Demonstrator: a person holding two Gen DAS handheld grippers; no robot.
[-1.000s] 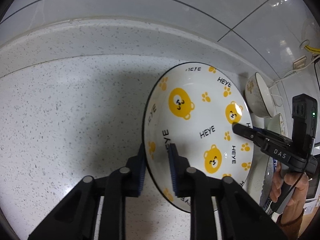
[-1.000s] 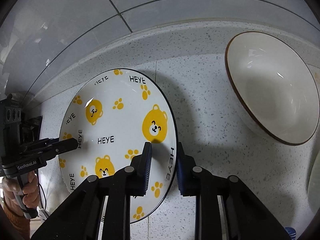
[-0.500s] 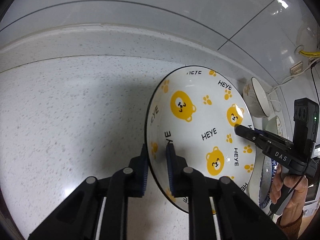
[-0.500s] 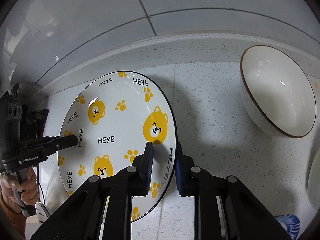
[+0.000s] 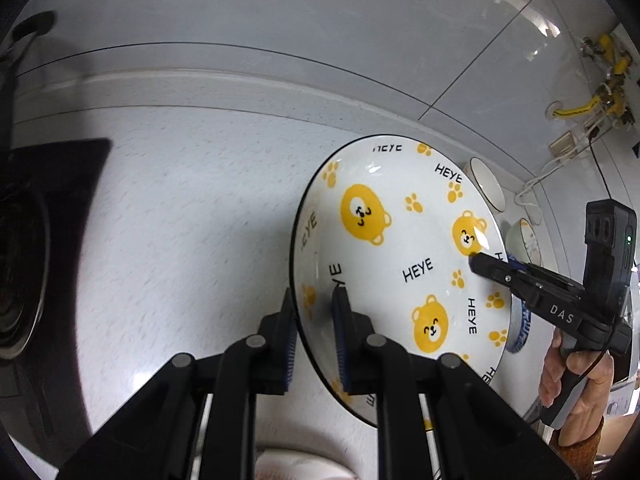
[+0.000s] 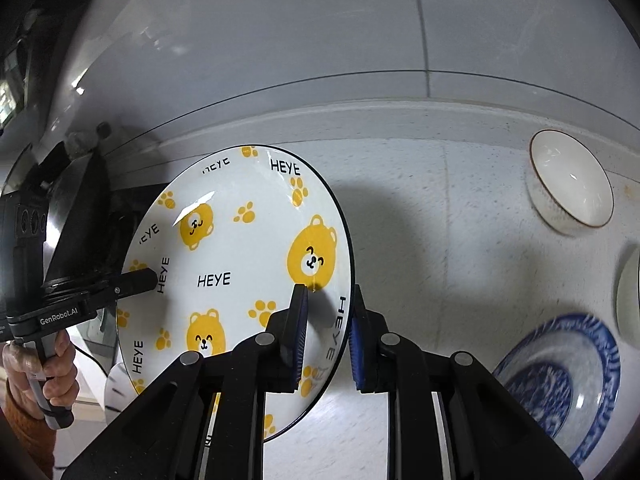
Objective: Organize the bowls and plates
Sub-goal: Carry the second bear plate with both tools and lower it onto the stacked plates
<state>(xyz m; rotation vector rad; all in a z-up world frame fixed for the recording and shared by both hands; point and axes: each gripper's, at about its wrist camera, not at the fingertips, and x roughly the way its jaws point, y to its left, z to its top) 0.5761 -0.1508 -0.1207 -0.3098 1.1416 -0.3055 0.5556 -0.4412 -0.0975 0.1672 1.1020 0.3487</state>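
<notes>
We hold one white plate (image 5: pixel 404 268) with a thin dark rim, four yellow bears, yellow paws and the word HEYE. It is up off the speckled counter (image 6: pixel 460 216). Our left gripper (image 5: pixel 314 334) pinches one rim and our right gripper (image 6: pixel 328 336) pinches the other. Past the right jaws sit one white bowl (image 6: pixel 570 184) and one blue plate (image 6: pixel 560 384).

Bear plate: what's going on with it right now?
A person holds the bear plate in the air by two handheld grippers: the left gripper clamps one edge of the rim, the right gripper the opposite edge. Both are shut on it. A white bowl and a blue-patterned plate sit on the speckled counter.
</notes>
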